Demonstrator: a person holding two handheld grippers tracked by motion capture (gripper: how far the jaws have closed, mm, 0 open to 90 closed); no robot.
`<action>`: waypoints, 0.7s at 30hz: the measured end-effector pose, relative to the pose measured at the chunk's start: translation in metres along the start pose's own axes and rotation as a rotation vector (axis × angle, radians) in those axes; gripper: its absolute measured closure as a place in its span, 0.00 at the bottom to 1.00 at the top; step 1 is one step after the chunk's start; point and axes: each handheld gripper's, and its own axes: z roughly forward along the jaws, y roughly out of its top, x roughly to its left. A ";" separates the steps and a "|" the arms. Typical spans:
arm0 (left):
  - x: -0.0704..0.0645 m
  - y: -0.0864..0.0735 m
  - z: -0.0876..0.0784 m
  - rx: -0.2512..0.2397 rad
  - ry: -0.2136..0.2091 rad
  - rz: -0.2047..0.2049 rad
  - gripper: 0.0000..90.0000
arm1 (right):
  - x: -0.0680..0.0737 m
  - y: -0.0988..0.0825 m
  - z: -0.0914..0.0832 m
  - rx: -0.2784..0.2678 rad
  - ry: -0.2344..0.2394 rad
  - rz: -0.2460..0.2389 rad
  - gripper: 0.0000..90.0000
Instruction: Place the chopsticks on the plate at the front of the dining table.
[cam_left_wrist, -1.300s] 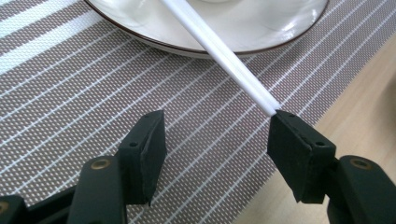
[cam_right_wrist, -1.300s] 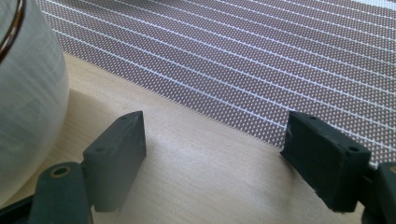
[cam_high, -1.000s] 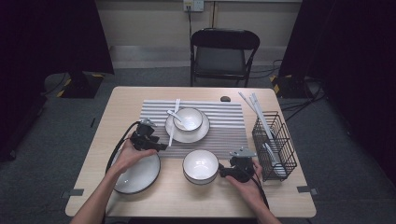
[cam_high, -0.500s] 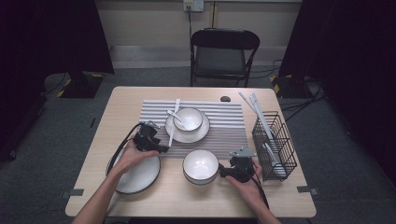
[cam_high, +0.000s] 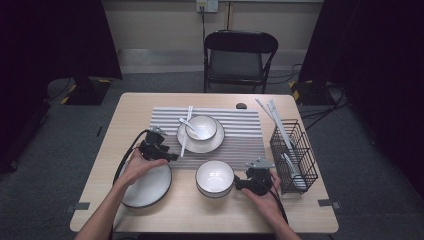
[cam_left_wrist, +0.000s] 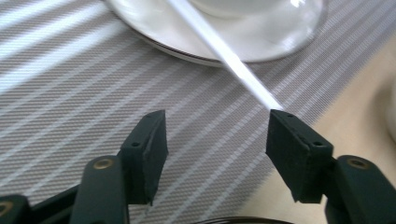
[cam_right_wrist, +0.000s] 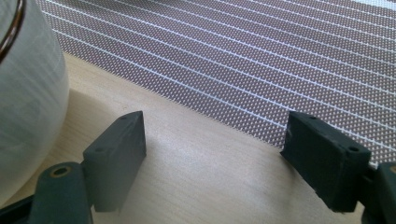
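Note:
My left gripper (cam_high: 168, 155) (cam_left_wrist: 217, 121) hangs open just above the striped placemat (cam_high: 240, 135) (cam_left_wrist: 93, 93), nothing between its jaws. A white chopstick (cam_high: 184, 140) (cam_left_wrist: 224, 56) runs from the plate under the far bowl (cam_high: 202, 126) down to the tip of its right jaw. Just behind it, under the person's left hand, lies a dark-rimmed white plate (cam_high: 150, 190). My right gripper (cam_high: 248, 179) (cam_right_wrist: 215, 126) rests open over bare wood right of the near white bowl (cam_high: 215, 177) (cam_right_wrist: 23, 93), facing the mat's edge (cam_right_wrist: 261, 70).
A spoon (cam_high: 189, 125) lies in the far bowl. A black wire basket (cam_high: 295, 155) with chopsticks and utensils stands at the table's right edge. A small dark object (cam_high: 241, 106) sits behind the mat. A folding chair (cam_high: 240, 55) stands beyond the table.
The left hand has shifted slightly over the plate's far rim. The right hand and the dishes have stayed where they were.

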 end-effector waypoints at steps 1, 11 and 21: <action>0.002 0.002 0.000 0.016 0.024 -0.003 0.44 | 0.000 0.000 0.000 -0.001 -0.001 0.000 0.23; -0.001 0.009 0.014 0.027 0.039 -0.002 0.44 | 0.000 0.000 0.000 -0.001 -0.001 0.000 0.23; 0.000 0.009 0.019 0.038 0.031 -0.020 0.42 | 0.000 0.000 0.000 0.000 0.000 0.001 0.23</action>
